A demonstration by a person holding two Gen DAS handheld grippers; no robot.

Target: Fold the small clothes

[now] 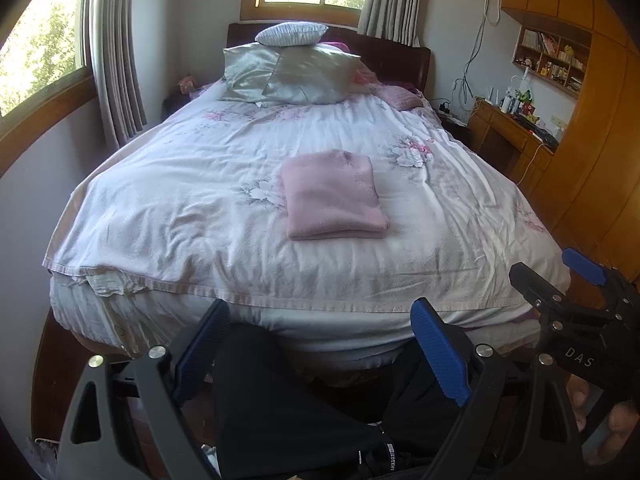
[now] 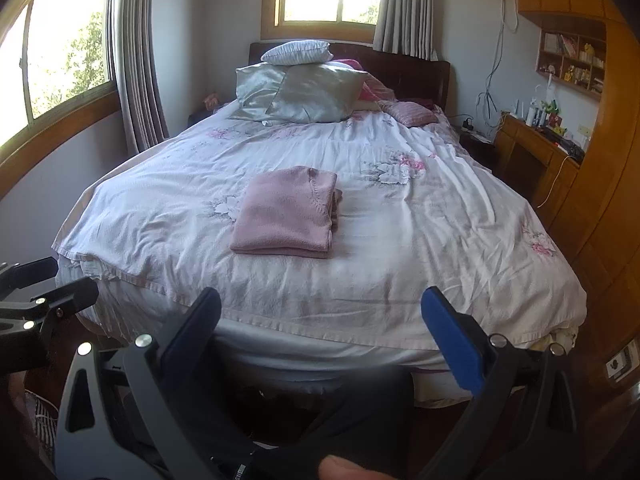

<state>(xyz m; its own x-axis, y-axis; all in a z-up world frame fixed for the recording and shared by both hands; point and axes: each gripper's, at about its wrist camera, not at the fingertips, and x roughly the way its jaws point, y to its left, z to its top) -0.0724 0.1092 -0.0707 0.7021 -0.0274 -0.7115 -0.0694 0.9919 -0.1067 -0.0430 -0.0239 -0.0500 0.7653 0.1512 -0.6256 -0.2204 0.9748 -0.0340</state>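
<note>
Pink folded garment [image 1: 334, 196] on bed [image 1: 168, 216], both grippers' jaws wide apart, empty.

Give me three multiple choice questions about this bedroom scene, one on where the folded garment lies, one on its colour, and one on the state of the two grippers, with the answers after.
1. Where does the folded garment lie?
A. On the bedspread, near the middle of the bed
B. On top of the pillows
C. On the wooden desk

2. What colour is the folded garment?
A. Dark blue
B. Pale pink
C. Green

3. In what state are the left gripper and the right gripper?
A. Both shut on the garment
B. Left shut, right open
C. Both open and holding nothing

Answers:
1. A, since it rests flat on the floral cover, well short of the pillows at the headboard.
2. B, since both views show it a soft pink.
3. C, since each pair of blue-padded fingers stands wide apart at the foot of the bed with nothing between.
</note>
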